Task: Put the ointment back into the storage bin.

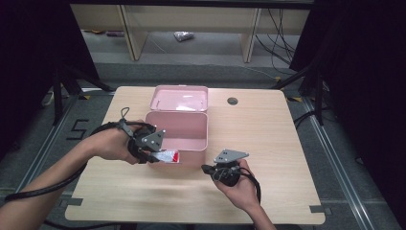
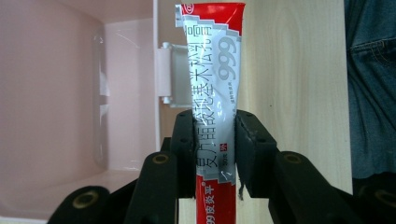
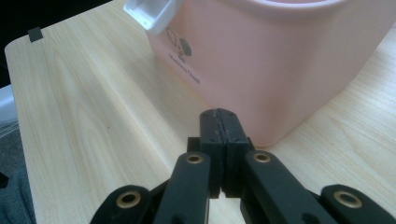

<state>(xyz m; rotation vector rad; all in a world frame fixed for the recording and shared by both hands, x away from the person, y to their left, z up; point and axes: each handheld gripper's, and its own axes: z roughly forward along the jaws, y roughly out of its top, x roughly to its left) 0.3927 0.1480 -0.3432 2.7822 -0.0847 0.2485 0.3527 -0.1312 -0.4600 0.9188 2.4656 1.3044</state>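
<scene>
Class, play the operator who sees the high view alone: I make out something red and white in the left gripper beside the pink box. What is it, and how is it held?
Observer: A printed tube, clamped across its middle by the left gripper.
Operator: Is the right gripper holding anything?
Observer: No, the right gripper has its jaws pressed together with nothing between them, aimed at the pink box.
Operator: Any marking on that box?
Observer: A small dark logo sits under a white latch.

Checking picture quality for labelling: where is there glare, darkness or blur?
High view: black surround, soft shadow under the hands on the table. Left gripper view: sharp print on the tube, the pink box washed out. Right gripper view: jaws sharp, far edge soft.
</scene>
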